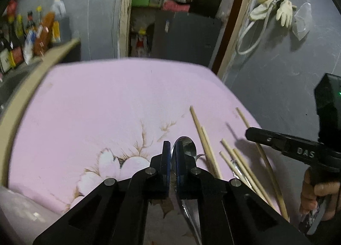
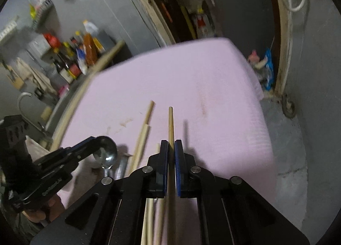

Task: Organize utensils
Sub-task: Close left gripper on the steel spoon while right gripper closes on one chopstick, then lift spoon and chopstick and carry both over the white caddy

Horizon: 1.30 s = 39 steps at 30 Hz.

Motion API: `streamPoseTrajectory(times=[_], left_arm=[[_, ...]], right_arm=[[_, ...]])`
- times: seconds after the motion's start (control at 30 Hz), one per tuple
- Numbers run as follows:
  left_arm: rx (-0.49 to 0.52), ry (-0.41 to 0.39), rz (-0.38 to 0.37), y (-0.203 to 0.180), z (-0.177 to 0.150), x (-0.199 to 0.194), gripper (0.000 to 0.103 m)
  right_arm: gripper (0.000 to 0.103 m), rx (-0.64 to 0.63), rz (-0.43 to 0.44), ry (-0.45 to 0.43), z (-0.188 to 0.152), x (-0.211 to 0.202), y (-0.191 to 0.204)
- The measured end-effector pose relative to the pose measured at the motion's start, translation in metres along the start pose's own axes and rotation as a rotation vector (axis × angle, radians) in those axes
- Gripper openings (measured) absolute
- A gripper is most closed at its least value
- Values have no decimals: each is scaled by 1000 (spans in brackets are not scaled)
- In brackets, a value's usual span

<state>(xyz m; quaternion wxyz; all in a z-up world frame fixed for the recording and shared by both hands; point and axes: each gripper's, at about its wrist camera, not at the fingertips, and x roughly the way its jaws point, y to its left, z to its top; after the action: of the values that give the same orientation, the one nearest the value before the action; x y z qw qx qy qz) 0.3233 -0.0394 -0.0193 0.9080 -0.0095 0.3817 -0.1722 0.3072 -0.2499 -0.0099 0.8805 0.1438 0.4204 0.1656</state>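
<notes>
My left gripper [image 1: 173,145] is shut on a metal spoon [image 1: 186,149] and holds it above the pink cloth [image 1: 110,99]; the bowl sticks out past the fingertips. The spoon also shows in the right wrist view [image 2: 106,154]. My right gripper [image 2: 171,144] is shut on a wooden chopstick [image 2: 170,123] that points forward over the cloth. Several more chopsticks [image 1: 207,144] lie on the cloth to the right of the spoon, and they show left of the held one in the right wrist view [image 2: 143,134]. The right gripper also shows at the right edge of the left wrist view [image 1: 249,133].
The pink cloth with a flower print covers a table. Bottles [image 1: 32,31] stand on a counter at the left. A wooden rim [image 1: 25,87] runs along the table's left side. A doorway [image 1: 170,14] opens behind. Gloves [image 1: 275,8] hang on the grey wall.
</notes>
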Motion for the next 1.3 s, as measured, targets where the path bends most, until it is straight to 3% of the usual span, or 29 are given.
streamPoseTrajectory(times=[0.33,0.47,0.7,1.0,1.3], left_arm=[[90,-324,142,-54,-19,-76,2],[84,-414,152,-62,-18,-108,1],[137,-531,239,-60,2,-157,1],[146,-642,423,-16,5,-228,1],[63,-694,698,51,-4,-279,1]], right_arm=[[4,-166,-72,-461,-34,-85,61],[3,-210,-68,-569,-36,-106,82],[3,-245,-2,-758,-28,-132,122],[3,-311,119,-922,-21,-151,181],[3,-313,306,-932,0,-131,238]])
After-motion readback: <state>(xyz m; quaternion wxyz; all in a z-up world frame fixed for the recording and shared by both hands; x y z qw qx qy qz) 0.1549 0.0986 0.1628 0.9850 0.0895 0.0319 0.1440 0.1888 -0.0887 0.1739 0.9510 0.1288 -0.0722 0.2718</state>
